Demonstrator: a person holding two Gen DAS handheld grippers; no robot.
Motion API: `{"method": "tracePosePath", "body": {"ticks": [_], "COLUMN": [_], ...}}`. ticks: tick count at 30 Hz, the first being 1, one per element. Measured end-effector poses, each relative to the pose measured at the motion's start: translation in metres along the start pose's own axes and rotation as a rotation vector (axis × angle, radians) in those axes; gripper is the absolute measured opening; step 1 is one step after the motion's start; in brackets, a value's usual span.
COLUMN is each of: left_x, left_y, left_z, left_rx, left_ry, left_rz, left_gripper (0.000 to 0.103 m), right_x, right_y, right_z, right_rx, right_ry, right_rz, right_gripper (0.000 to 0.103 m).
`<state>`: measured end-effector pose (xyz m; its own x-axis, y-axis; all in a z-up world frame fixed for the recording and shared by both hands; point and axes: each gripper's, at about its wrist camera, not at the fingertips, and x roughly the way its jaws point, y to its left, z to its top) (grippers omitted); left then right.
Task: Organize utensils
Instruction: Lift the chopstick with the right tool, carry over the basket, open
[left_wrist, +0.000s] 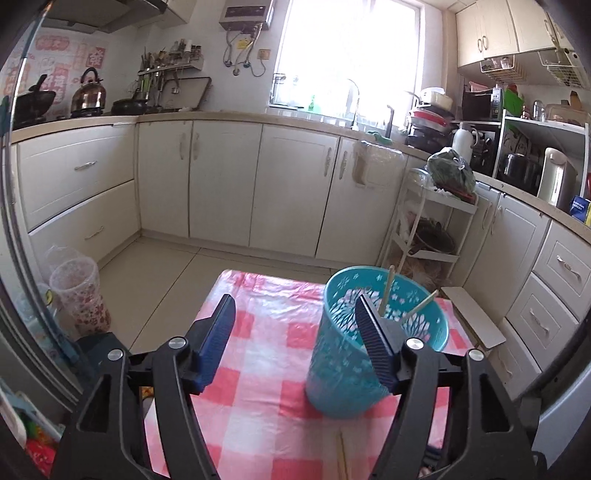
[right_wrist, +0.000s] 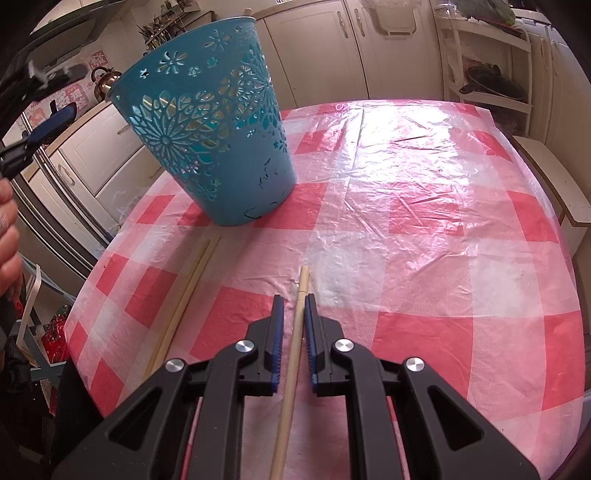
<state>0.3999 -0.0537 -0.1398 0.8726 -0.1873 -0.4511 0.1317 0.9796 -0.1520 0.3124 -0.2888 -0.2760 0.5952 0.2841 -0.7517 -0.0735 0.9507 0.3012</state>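
Standing by the desk (right_wrist: 424, 206) with its pink checked plastic cover, I am looking at a job that seems roughly half done. The teal perforated basket (left_wrist: 354, 354) is sitting upright on the cloth toward the far left corner as the right hand sees it, and two chopsticks (left_wrist: 386, 291) are already leaning inside it, their tips poking above the rim.

Still waiting on the cloth is a pair of chopsticks (right_wrist: 184, 295) lying side by side just in front of the basket's base, untouched. A third loose one, the single chopstick (right_wrist: 295, 343), is running lengthwise between the pads of the right tongs (right_wrist: 294, 306); those tongs are squeezed almost together on it, so I judge it gripped, though its tip is still resting low over the cloth.

The left tongs (left_wrist: 295, 314) are hanging over the near side of the basket with their jaws spread wide and nothing between them; one finger is overlapping the basket's rim in that view, but I cannot tell whether it is touching.

So by my reckoning two sticks are stowed, one is in hand, and two are lying there yet to be collected.
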Motion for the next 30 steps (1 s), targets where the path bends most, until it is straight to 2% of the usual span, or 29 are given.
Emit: {"method": "tracePosePath", "body": {"ticks": [3,6,11,19,22,23,24,28,30], "left_x": [-0.023,-0.036,-0.05,-0.073,-0.076,-0.077,-0.077,-0.076,-0.075], "left_y": [0.019,0.035,0.049,0.042,0.041,0.041,0.04,0.04,0.039], "left_z": [-0.027,-0.059,-0.094,-0.081,-0.082,-0.083,-0.084,-0.085,-0.085], "left_rx": [-0.029,-0.063,-0.086,-0.021,-0.009,-0.005,0.0,0.013,0.019], "left_ry": [0.041,0.123,0.211,0.174,0.176,0.179,0.182,0.19,0.19], "left_rz": [0.028,0.03,0.024,0.038,0.039,0.039,0.041,0.048,0.057], "left_gripper": [0.078,0.08,0.08,0.084,0.085,0.085,0.085,0.086,0.086], "right_x": [0.0,0.002,0.001,-0.001,-0.001,-0.001,-0.001,-0.002,-0.001], "right_y": [0.006,0.014,0.018,0.028,0.03,0.028,0.026,0.023,0.027], "right_z": [0.0,0.0,-0.002,-0.01,-0.011,-0.01,-0.009,-0.008,-0.007], "right_rx": [-0.031,-0.073,-0.09,-0.13,-0.134,-0.124,-0.106,-0.086,-0.109], "right_ry": [-0.001,0.001,-0.005,-0.015,-0.017,-0.016,-0.014,-0.004,0.011], "right_rz": [-0.016,-0.034,-0.071,-0.164,-0.202,-0.201,-0.195,-0.202,-0.208], "right_gripper": [0.018,0.025,0.025,0.024,0.015,0.01,0.008,0.008,0.012]}}
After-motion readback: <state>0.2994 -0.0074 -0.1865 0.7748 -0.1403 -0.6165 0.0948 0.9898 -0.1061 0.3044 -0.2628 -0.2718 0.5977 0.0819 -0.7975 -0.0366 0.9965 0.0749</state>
